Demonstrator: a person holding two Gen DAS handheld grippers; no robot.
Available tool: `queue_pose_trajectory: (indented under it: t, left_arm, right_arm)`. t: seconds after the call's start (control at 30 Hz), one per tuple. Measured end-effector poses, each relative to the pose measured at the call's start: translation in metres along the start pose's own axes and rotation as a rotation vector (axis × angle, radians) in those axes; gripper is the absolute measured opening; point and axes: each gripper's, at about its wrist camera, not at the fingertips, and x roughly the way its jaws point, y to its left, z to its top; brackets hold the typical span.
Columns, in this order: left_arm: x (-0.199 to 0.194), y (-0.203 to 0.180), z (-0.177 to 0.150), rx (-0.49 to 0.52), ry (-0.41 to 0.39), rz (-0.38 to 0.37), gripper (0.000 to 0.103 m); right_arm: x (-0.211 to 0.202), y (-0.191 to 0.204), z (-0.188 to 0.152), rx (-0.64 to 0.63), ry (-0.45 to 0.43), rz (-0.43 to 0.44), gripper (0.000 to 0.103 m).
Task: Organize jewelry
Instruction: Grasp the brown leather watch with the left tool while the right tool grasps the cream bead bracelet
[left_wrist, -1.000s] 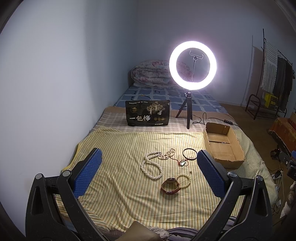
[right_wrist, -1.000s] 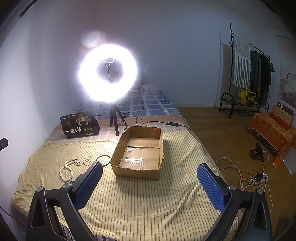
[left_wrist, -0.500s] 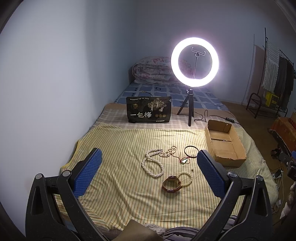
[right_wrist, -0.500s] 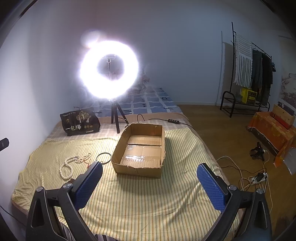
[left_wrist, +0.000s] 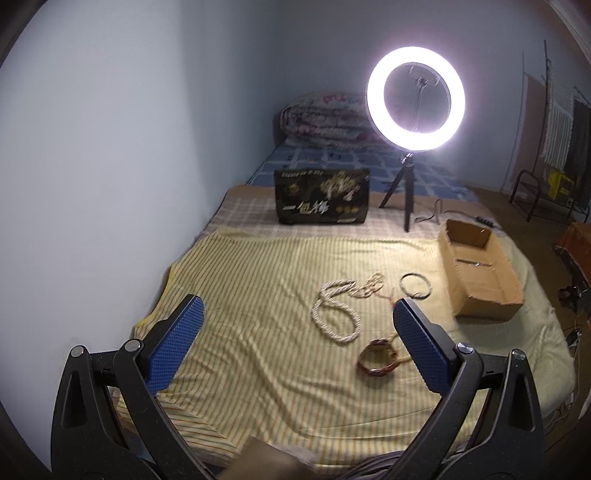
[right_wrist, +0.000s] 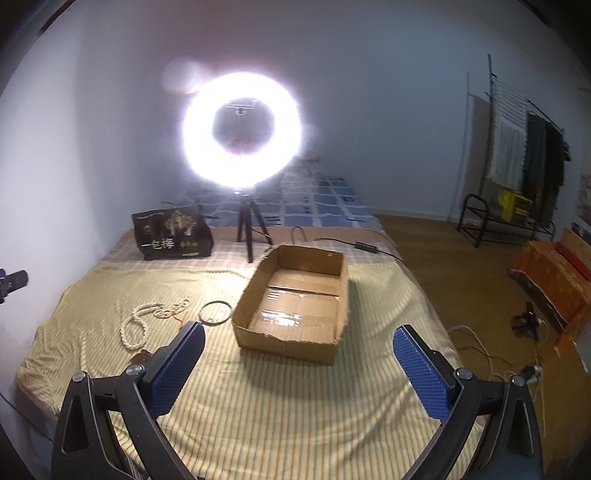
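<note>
Jewelry lay scattered on the striped bedspread (left_wrist: 258, 295): a white bead necklace (left_wrist: 334, 314) looped in the middle, a thin dark ring (left_wrist: 415, 285) just beyond it toward the cardboard box (left_wrist: 480, 273), and a brown bracelet (left_wrist: 376, 363) nearest the camera, partly hidden behind the right finger of the left gripper (left_wrist: 295, 343). Nothing had gone into the box yet, which stood empty in the right wrist view (right_wrist: 295, 310). Compared with a second earlier, the left camera had swung to the left, so the pieces had slid from between its fingers over toward the right one, and the picture was slightly blurred from that motion. The right gripper (right_wrist: 295, 363) had come a little closer to the bed, the box filling more of its view. Both grippers were spread wide with nothing between their blue pads, well above the cloth. This suggested that the sorting had not properly begun and the hands were only settling into position; the left one would probably need to turn back toward the bracelet or necklace before reaching down. A lit ring lamp (left_wrist: 415, 103) on a tripod and a black bag (left_wrist: 321, 201) stood behind.
</note>
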Motion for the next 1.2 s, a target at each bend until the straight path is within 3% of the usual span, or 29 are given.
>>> queue_pose_trajectory:
  t: [0.13,0.33,0.6,0.8,1.0,1.2]
  left_arm:
    - [0.026,0.01,-0.007,-0.001,0.07,-0.037,0.103]
    - [0.057,0.015,-0.021,0.001,0.145,-0.068,0.099]
    - [0.093,0.005,-0.035,-0.018,0.28,-0.178,0.078]
    - [0.128,-0.001,-0.048,-0.081,0.402,-0.262,0.056]
    - [0.161,-0.009,-0.061,-0.134,0.505,-0.324,0.049]
    - [0.185,-0.02,-0.07,-0.153,0.571,-0.362,0.046]
  right_arm:
    - [0.022,0.012,0.002,-0.025,0.027,0.077,0.103]
    - [0.066,0.041,-0.011,-0.134,0.215,0.207,0.101]
    - [0.132,0.072,-0.03,-0.149,0.436,0.368,0.076]
    - [0.16,0.095,-0.032,-0.166,0.539,0.472,0.061]
    - [0.196,0.126,-0.042,-0.191,0.656,0.541,0.043]
    - [0.228,0.134,-0.052,-0.123,0.758,0.55,0.034]
